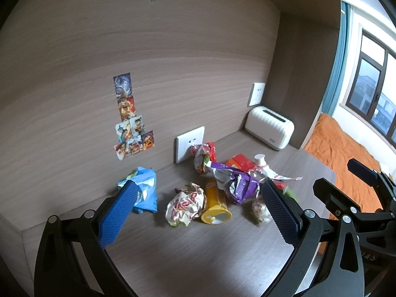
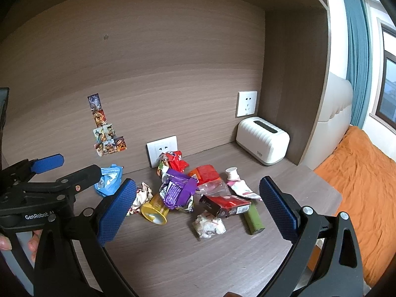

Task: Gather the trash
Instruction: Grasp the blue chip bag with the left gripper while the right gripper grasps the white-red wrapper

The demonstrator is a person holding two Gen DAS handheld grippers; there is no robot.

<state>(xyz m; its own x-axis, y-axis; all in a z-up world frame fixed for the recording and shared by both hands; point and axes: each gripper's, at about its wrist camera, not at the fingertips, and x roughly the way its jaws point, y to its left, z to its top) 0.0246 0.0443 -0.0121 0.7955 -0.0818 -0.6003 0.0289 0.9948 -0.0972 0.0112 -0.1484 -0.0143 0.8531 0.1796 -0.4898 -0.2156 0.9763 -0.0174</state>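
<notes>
A pile of trash lies on the wooden desk [image 2: 188, 259]: a blue bag [image 1: 146, 190] [image 2: 109, 180], a crumpled paper wrapper [image 1: 185, 204], a yellow tube [image 1: 215, 206] [image 2: 154, 210], a purple wrapper [image 1: 235, 183] [image 2: 177, 191], a red wrapper [image 2: 174, 160], a red-black box [image 2: 226, 205], a green cylinder [image 2: 255, 219], a white paper wad [image 2: 209, 225] and a white tube [image 2: 238, 182]. My left gripper [image 1: 198, 212] is open and empty, hovering in front of the crumpled wrapper and yellow tube. My right gripper [image 2: 198, 208] is open and empty, in front of the pile's middle.
A white toaster-like box [image 1: 269, 131] [image 2: 262, 143] stands at the back right corner. Wall sockets [image 2: 162, 149] and stickers [image 2: 106, 128] are on the back panel. An orange bed [image 2: 361, 185] lies past the desk's right edge.
</notes>
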